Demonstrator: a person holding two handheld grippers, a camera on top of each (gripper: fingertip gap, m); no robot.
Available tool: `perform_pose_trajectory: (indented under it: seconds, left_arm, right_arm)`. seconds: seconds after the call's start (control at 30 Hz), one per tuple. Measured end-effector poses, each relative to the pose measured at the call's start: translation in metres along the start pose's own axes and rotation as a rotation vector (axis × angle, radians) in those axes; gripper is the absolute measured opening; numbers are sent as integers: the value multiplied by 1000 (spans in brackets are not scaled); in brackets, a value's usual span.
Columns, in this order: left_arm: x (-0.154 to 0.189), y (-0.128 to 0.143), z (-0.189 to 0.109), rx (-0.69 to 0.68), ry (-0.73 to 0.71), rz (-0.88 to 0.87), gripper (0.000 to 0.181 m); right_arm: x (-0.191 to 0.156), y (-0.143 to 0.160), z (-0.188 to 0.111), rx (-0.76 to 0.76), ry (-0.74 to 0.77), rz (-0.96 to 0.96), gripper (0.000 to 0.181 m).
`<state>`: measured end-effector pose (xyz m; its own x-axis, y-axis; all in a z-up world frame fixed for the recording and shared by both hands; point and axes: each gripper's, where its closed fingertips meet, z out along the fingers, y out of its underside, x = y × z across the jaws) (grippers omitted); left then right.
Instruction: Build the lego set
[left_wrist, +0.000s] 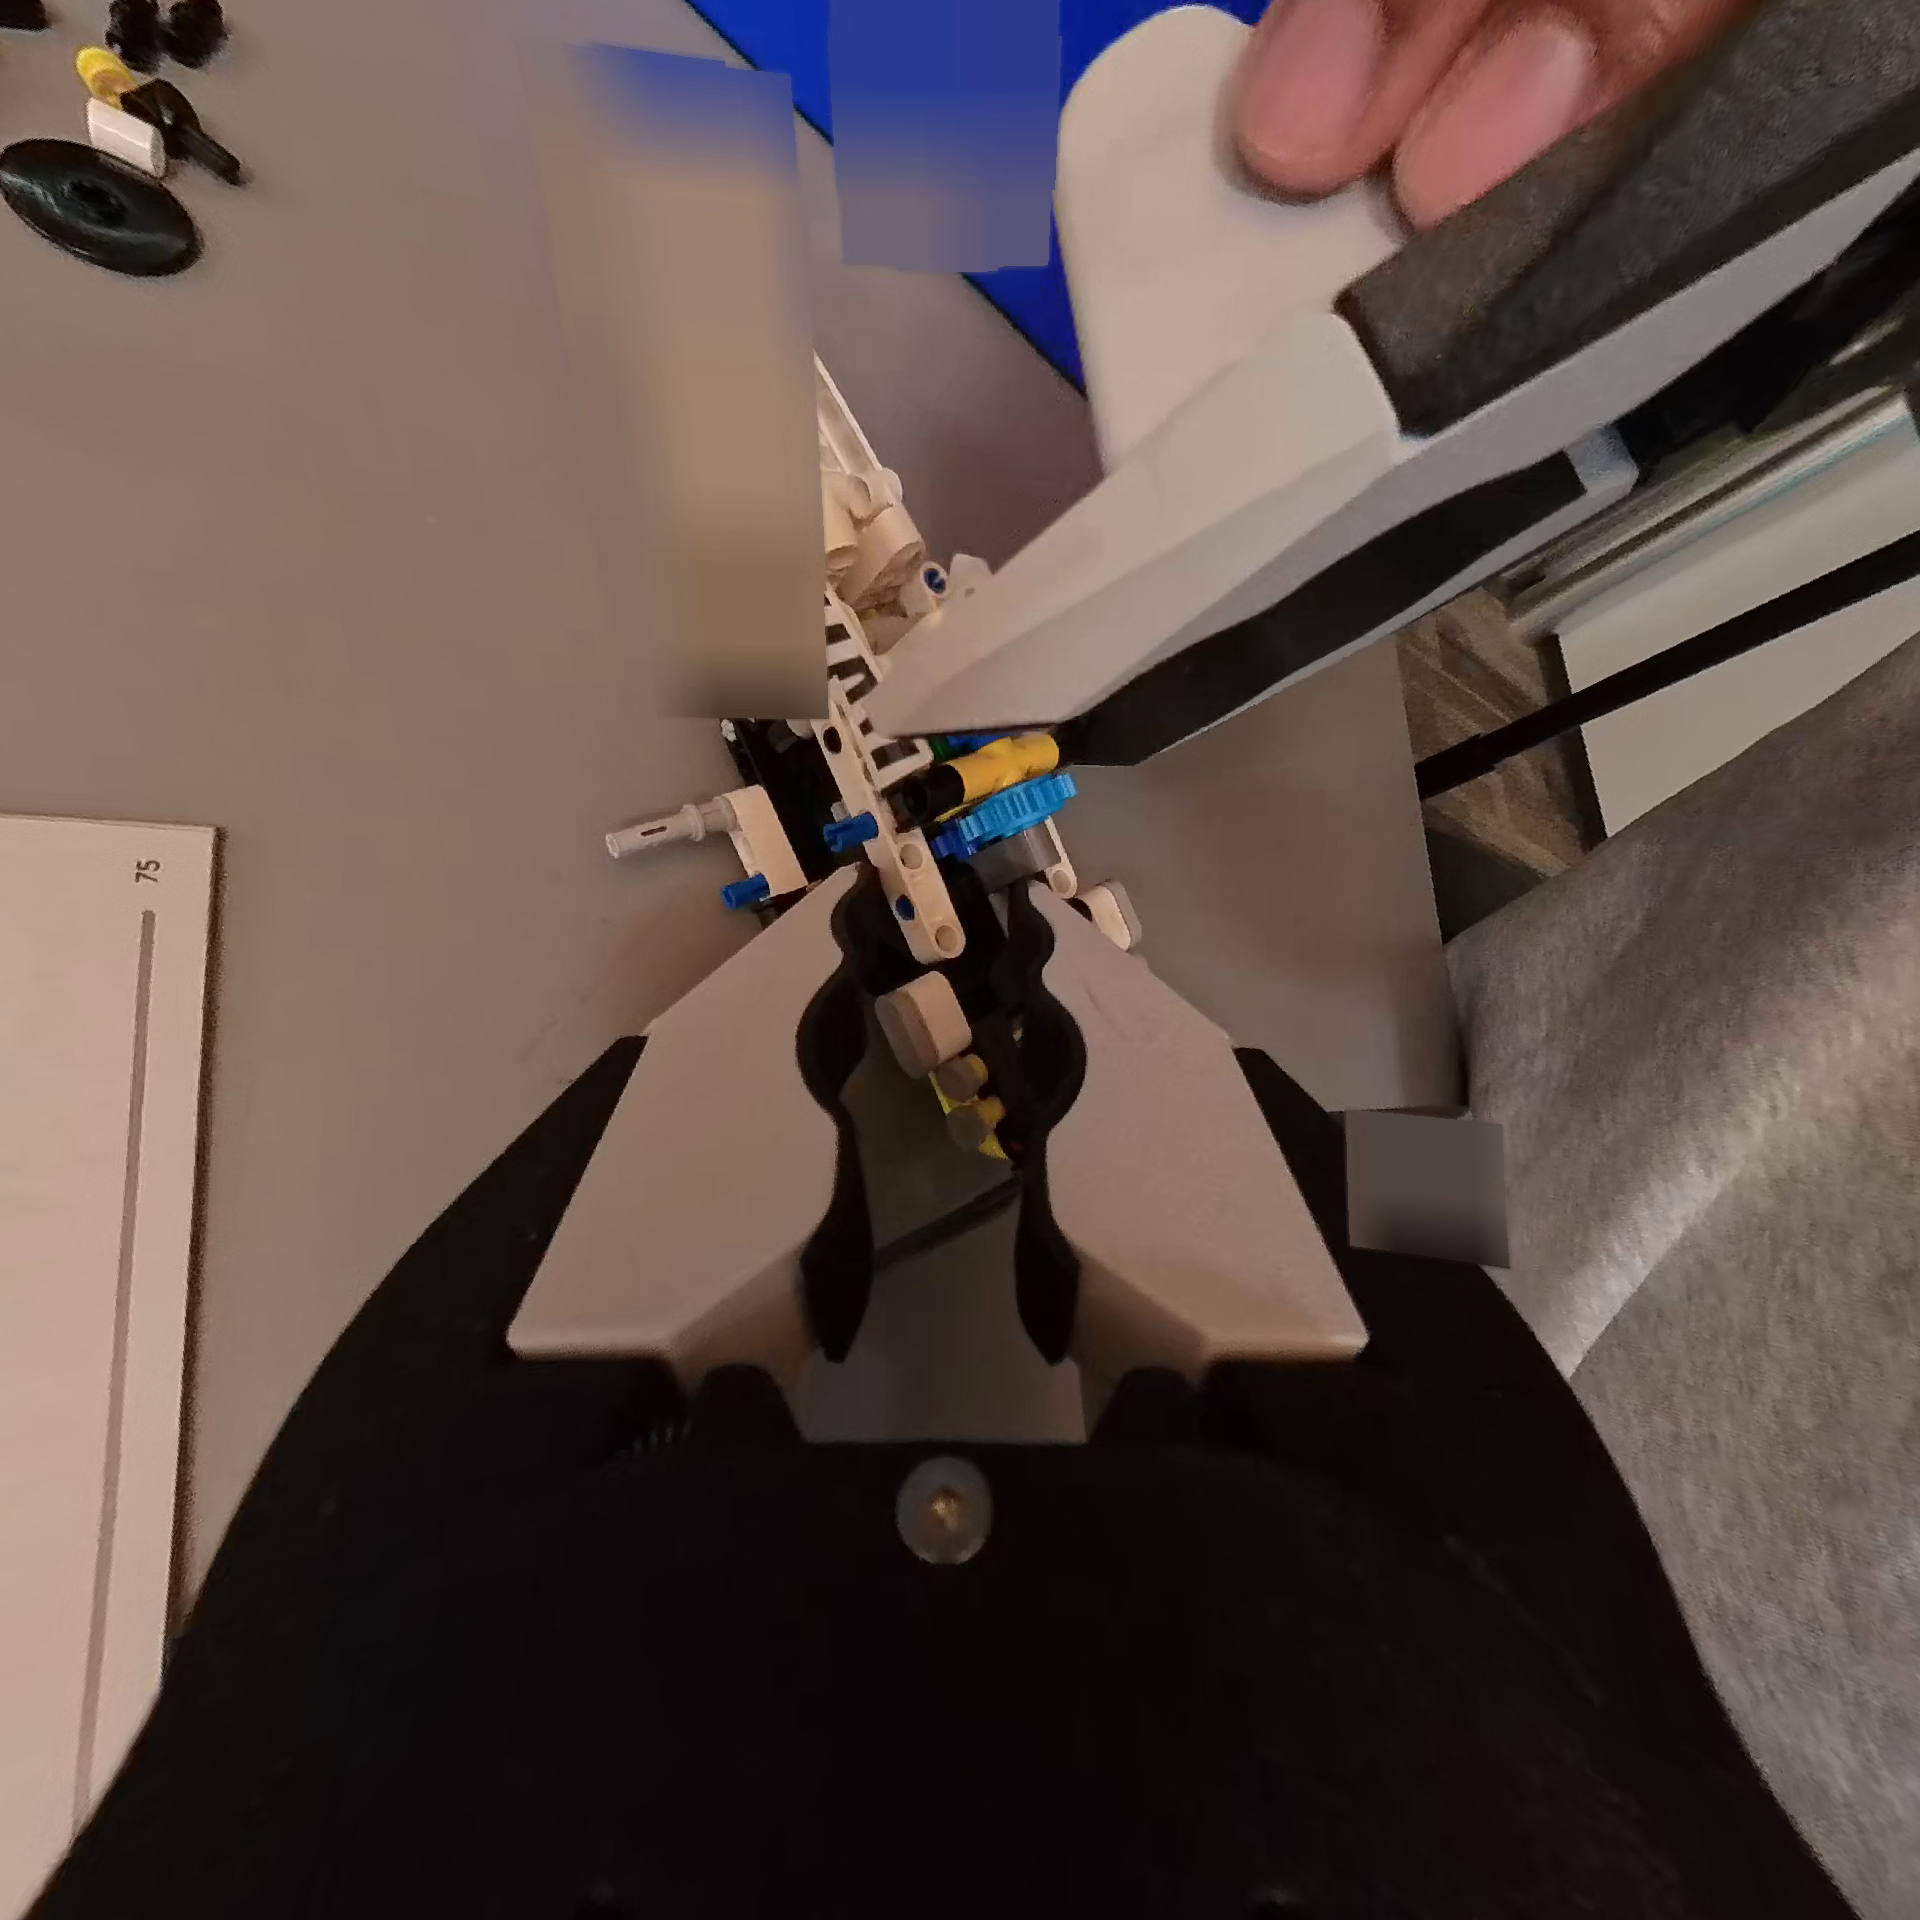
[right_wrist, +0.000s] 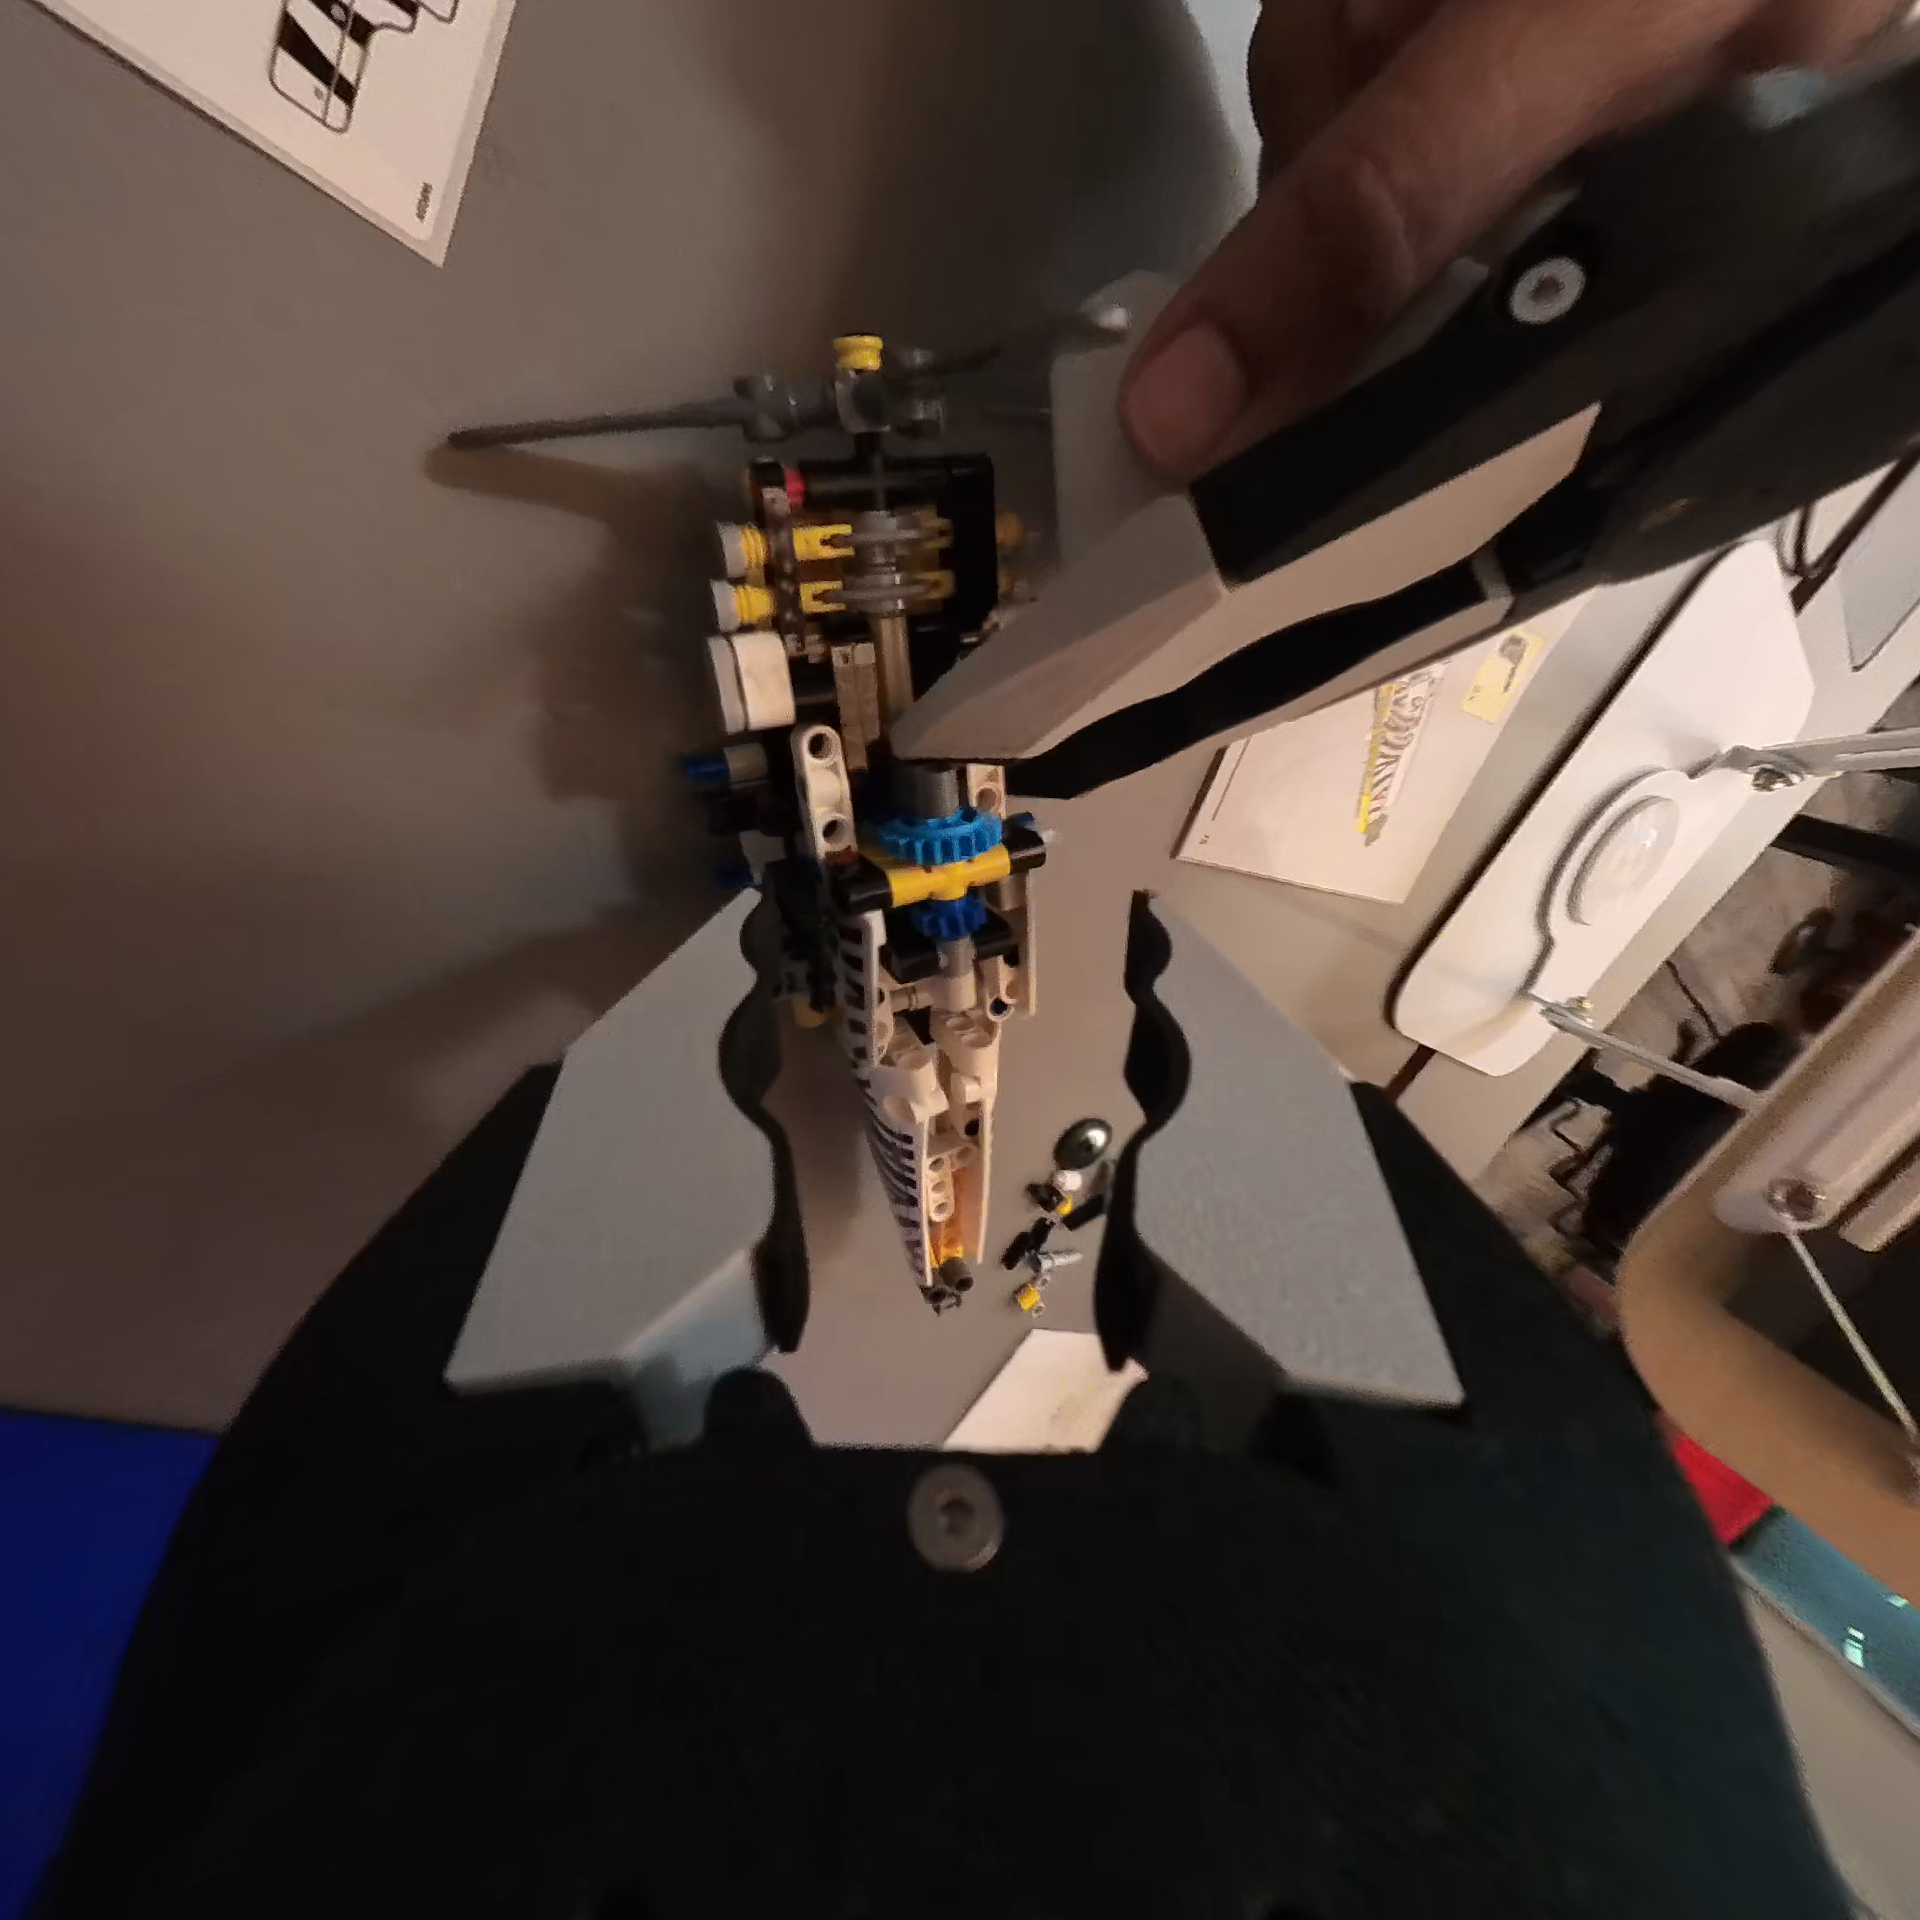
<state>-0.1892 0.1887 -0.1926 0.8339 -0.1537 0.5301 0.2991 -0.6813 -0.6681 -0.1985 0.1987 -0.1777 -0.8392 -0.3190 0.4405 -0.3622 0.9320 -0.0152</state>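
A plain grey table (left_wrist: 364, 540) carries the work; a white instruction booklet (left_wrist: 94, 1195) lies at nine o'clock in the left wrist view, and loose black, white and yellow small parts (left_wrist: 125, 135) sit at eleven o'clock.

The partly built lego model (right_wrist: 914, 883), a long assembly of white beams, black frame pieces, yellow connectors and blue gears, lies at the centre of both views. In the left wrist view its near end sits between the wavy black pads of the left gripper (left_wrist: 940, 997), whose jaws stand narrow and are closed on that end. A blue gear (left_wrist: 1003, 821) shows at twelve o'clock from those jaws.

In the right wrist view the right gripper (right_wrist: 940, 997) has its jaws set wide. The tapered white end of the model lies between them, touching the left pad area at most; contact there cannot be confirmed. More small loose parts (right_wrist: 1049, 1226) lie on the table at five o'clock from the model.

A hand (right_wrist: 1351, 208) holding the other gripper shows at one o'clock in each view.
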Motion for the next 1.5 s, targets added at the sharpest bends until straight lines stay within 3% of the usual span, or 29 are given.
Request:
perform_pose_trajectory:
  seconds: [0.27,0.43,0.53,0.67,0.8,0.9,1.0,1.3,1.5]
  left_arm:
    - [1,-1,1,5,3,-4,23]
    - [2,-1,1,8,-6,1,23]
    - [1,-1,-1,18,-23,-23,26]
    - [5,-13,-32,146,-107,-40,38]
    - [4,-31,-69,412,-177,-70,43]
    - [4,-24,-75,498,-207,-86,44]
    - [9,-19,-72,560,-229,-55,45]
    - [20,-18,-75,637,-205,-32,44]
    - [30,-20,-68,645,-192,26,42]
  right_arm:
    - [2,7,-10,3,129,139,70]
    - [-7,8,-34,73,248,460,78]
    - [-9,-6,-48,279,356,853,88]
    - [-15,-27,-63,723,444,1402,93]
    - [-24,-26,-75,991,600,1627,84]
    - [-29,-26,-69,954,689,1598,67]
    - [-28,-22,-65,888,728,1575,62]
    - [-28,-12,-61,882,715,1634,87]
    - [-36,20,-34,683,697,1867,75]
